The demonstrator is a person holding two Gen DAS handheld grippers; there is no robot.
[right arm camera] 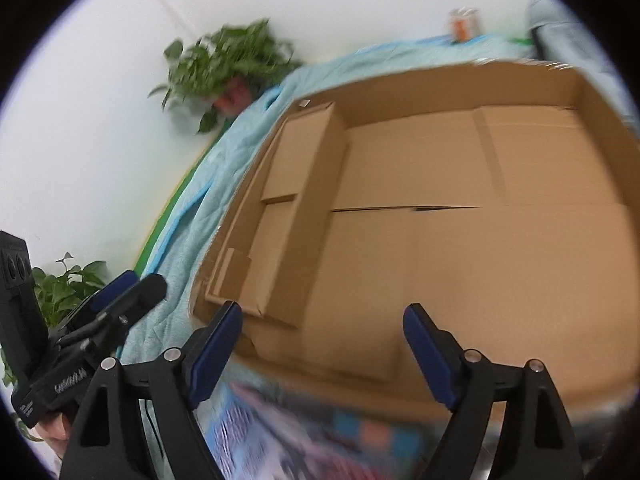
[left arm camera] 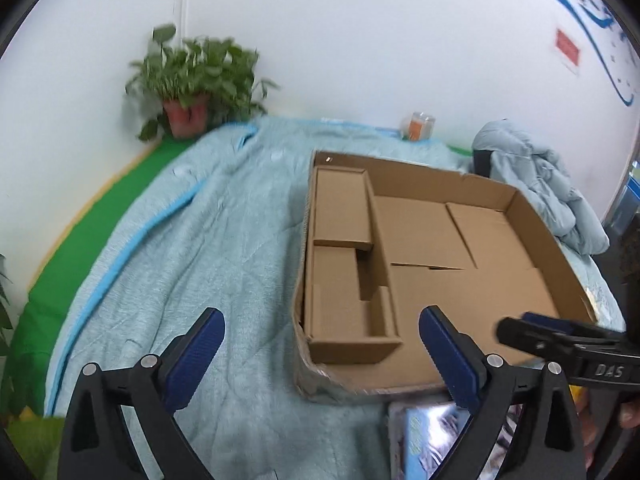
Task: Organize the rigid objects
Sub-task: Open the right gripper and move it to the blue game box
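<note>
The left gripper stands wide open with nothing between its blue pads; it hovers over the pale blue quilt at the near left corner of the big cardboard tray. Its right finger overlaps the tray's near edge in the picture, but whether it touches the cardboard cannot be told. The right gripper is also released, jaws spread and empty, hanging above the near part of the tray floor.

Inside the tray, along its left wall, lie two small closed cardboard boxes end to end, the farther one flat and shut, the nearer one with a notch cut in its top. The rest of the tray floor is bare folded flaps.

Just in front of the tray's near edge lies a printed colourful package, partly under the left gripper's right finger; its print is too blurred to read. The only readable writing is "DAS" in white on the black body of the right gripper as seen from the left wrist view.

Beyond the tray's far edge stand a potted plant by the wall, a small jar with an orange label, and a crumpled pale garment.
</note>
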